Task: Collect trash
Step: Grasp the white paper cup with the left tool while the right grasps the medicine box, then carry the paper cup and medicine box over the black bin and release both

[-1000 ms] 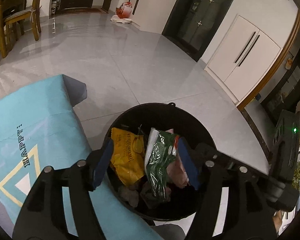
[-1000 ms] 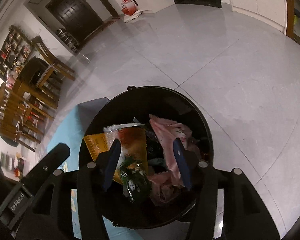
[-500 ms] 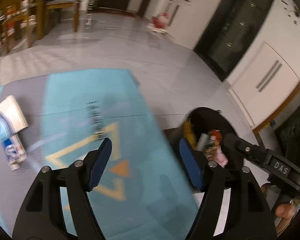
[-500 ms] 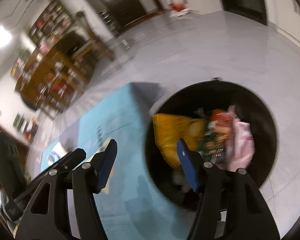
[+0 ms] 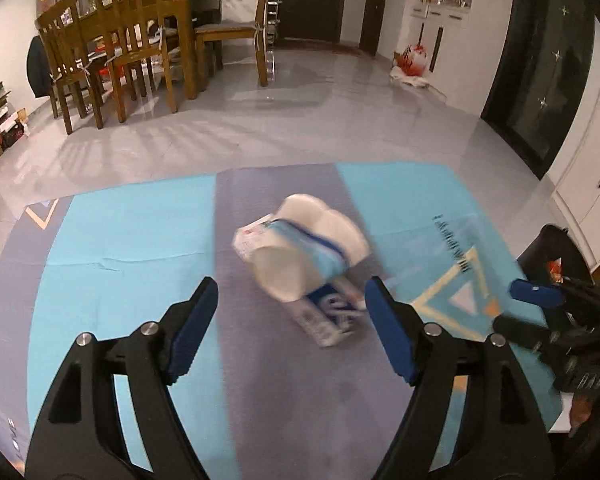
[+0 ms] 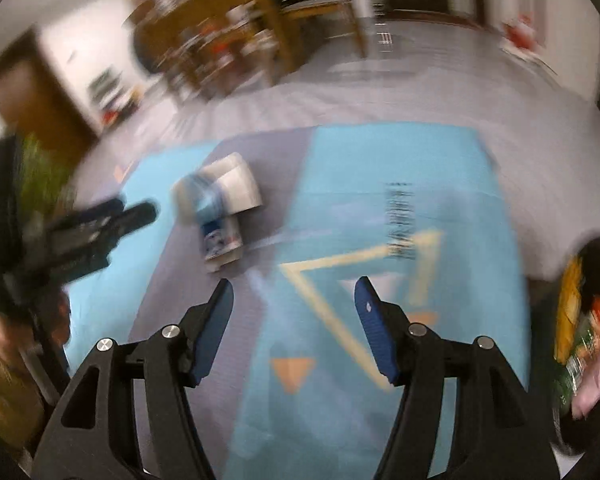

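**Both grippers swing from the bin to the mat**

In the left wrist view, wooden dining chairs (image 5: 112, 36) and a table stand far left on the grey tiled floor (image 5: 300, 120). Nearer lies the blue and grey floor mat (image 5: 132, 240), which a second ago showed only as a strip beside the bin and now fills the lower frame. The left gripper (image 5: 290, 322) hangs over the mat with its jaws spread wide and nothing between them; a second ago it framed the wrappers inside the bin. Just beyond its fingertips, on the grey middle stripe, lies a white paper-roll pack with a blue band (image 5: 304, 248), and a flattened blue and white tube (image 5: 328, 316) pokes out from under its near side. Half a second ago this trash sat at the far left edge of that view; now it is central. Both are motion-blurred. At far right the right gripper (image 5: 540, 300) comes into frame.

In the right wrist view, heavily blurred, the left gripper (image 6: 100, 224) shows at left, the pack (image 6: 228, 188) and tube (image 6: 220, 240) just right of it. The right gripper (image 6: 294, 326), jaws wide and empty, sits over the mat's yellow triangle (image 6: 360, 264). The black trash bin (image 6: 596, 320), with yellow, green and pink wrappers (image 6: 580, 344) inside, has slid to the right edge.
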